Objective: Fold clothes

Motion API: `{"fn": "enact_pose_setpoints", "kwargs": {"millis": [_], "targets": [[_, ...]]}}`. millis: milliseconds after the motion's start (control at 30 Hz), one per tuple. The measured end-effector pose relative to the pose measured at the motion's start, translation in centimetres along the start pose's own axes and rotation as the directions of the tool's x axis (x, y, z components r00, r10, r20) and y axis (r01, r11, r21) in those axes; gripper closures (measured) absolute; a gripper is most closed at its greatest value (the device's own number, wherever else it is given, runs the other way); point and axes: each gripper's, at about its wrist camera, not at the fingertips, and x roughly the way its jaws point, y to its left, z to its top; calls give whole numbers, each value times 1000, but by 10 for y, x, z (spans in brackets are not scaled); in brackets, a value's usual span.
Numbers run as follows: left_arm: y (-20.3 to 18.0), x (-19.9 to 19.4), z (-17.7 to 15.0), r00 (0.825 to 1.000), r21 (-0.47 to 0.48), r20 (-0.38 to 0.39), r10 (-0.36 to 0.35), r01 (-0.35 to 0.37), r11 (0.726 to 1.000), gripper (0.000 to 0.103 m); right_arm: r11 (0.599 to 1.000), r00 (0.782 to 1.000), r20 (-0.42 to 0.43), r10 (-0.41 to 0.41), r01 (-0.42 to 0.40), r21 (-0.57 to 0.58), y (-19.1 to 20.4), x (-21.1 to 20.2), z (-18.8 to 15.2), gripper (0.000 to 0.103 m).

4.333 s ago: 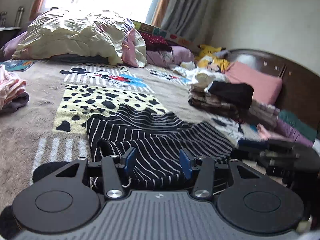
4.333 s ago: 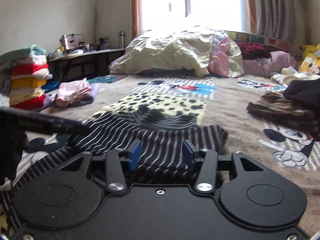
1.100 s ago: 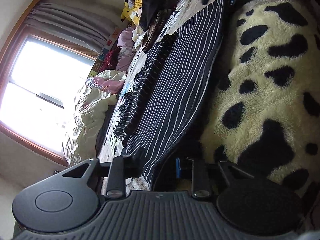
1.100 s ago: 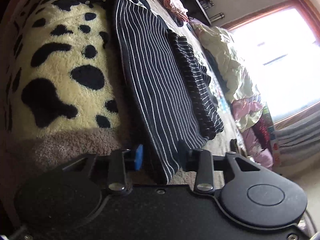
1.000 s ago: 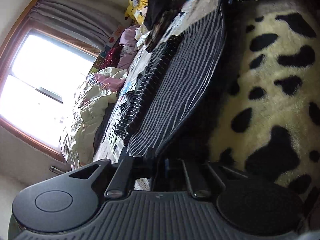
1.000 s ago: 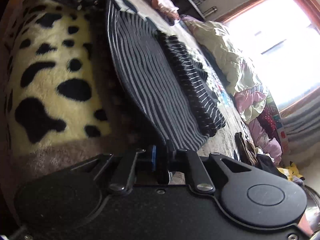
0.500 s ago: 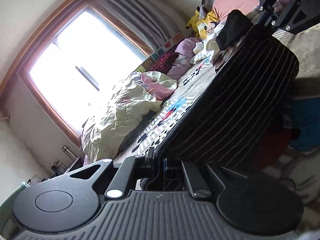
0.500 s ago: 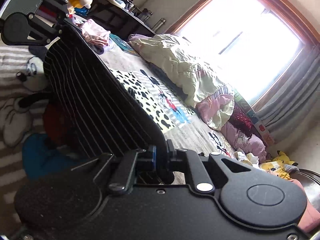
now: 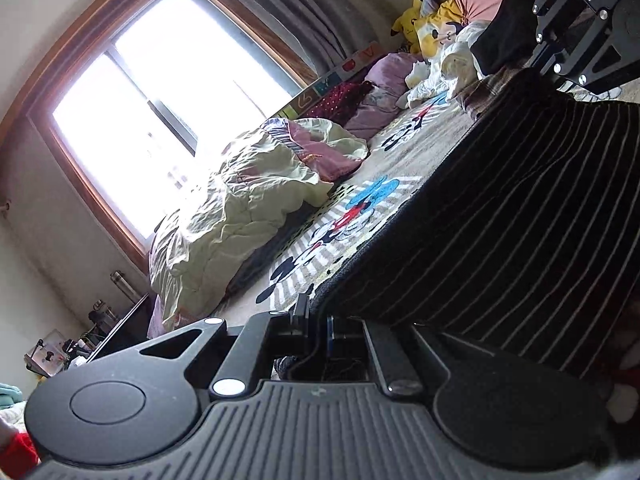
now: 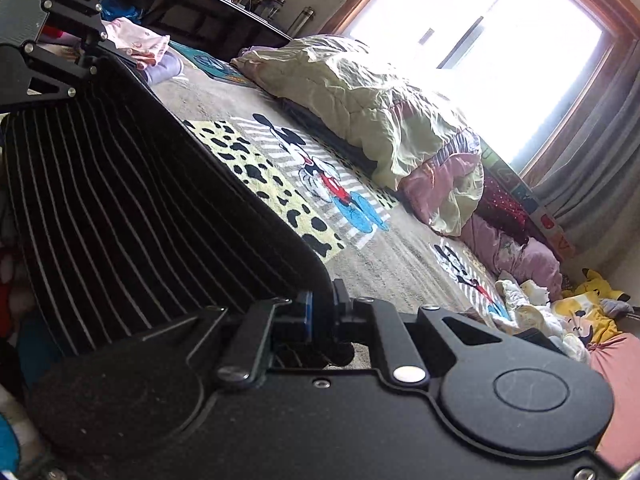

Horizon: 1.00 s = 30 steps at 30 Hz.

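Note:
A black garment with thin white stripes (image 9: 500,224) hangs stretched above the bed, held at its two upper corners. My left gripper (image 9: 318,318) is shut on one corner; the cloth runs from its fingers up to the right gripper's body (image 9: 588,32) at the top right. In the right wrist view the same striped garment (image 10: 132,216) spans from my right gripper (image 10: 322,312), shut on the other corner, to the left gripper's body (image 10: 48,40) at the upper left. The hanging cloth hides the bed below it.
A cartoon-mouse and spotted blanket (image 10: 304,184) covers the bed. A crumpled pale-yellow and pink duvet (image 9: 248,208) lies below the window (image 9: 160,104). Unfolded clothes and yellow plush toys (image 9: 436,36) sit by the headboard. Pink folded clothes (image 10: 140,44) and a dark desk (image 10: 224,24) lie leftward.
Both grippers shut on the garment's corners about a second ago and lifted it off the spotted blanket. It now hangs stretched between them, slightly higher than half a second ago.

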Motion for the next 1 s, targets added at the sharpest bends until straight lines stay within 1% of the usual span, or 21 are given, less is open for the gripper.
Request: {"fn": "enact_pose_setpoints", "kwargs": {"millis": [33,200,233,300,333,367,400,433,467,500,567,633,667,700,733,800,867,900,933,967,1000], "targets": [[-3,6,1,1000,10,-9,-10,10,1000,95,1000,1000,-9,10,-10,16,-1,7,-3,96],[-6,30,-12,994,-30,-85,-69,66,997,95,997,997,-58,47,-43,65,-1,37,-20,96],[-6,34,-15,992,-40,-102,-78,74,996,92,996,996,-66,51,-46,79,-1,41,-22,96],[-6,38,-18,991,-43,-113,-73,68,997,90,991,995,-77,61,-51,122,-1,48,-27,96],[-6,40,-18,990,-47,-119,-71,66,997,87,990,995,-81,64,-53,130,0,50,-28,96],[-5,42,-20,990,-47,-127,-63,57,997,78,987,994,-93,66,-51,150,0,53,-29,95],[-4,43,-22,989,-44,-136,-53,48,998,71,984,992,-105,68,-50,170,-1,55,-30,87],[0,43,-24,989,-56,-141,-36,28,998,56,979,992,-112,58,-34,201,-4,55,-31,80],[5,42,-27,989,-73,-147,-17,6,997,49,973,992,-120,48,-19,231,-7,55,-32,60],[12,41,-29,987,-99,-158,-10,-5,995,49,965,991,-134,26,10,261,-13,52,-33,52],[30,35,-30,984,-132,-174,27,-50,990,49,953,990,-140,6,37,302,-25,42,-34,52],[43,23,-27,984,-168,-170,49,-79,983,50,937,989,-147,-15,65,342,-37,32,-35,52],[49,17,-26,984,-186,-168,60,-91,978,50,940,989,-144,-31,78,332,-38,25,-34,52],[53,11,-23,986,-210,-159,53,-87,974,50,938,991,-129,-28,71,340,-38,17,-34,54],[55,7,-19,990,-245,-137,21,-54,968,50,936,993,-115,-25,63,347,-37,9,-34,54],[55,1,-10,994,-317,-88,-64,33,948,50,937,996,-85,17,14,350,-27,1,-33,56],[53,5,-6,985,-389,-40,-169,140,911,50,933,996,-56,74,-50,355,-13,0,-31,57],[51,8,-6,975,-424,-12,-224,198,884,50,927,993,-41,109,-87,364,-6,0,-30,57],[49,19,-10,961,-466,-13,-276,238,852,50,916,990,-47,133,-105,388,-1,6,-31,57],[47,32,-15,945,-510,-17,-326,272,816,50,903,986,-53,158,-122,412,4,11,-33,57],[46,48,-24,926,-561,-42,-375,289,776,48,883,982,-67,179,-130,451,6,16,-38,57]]}}
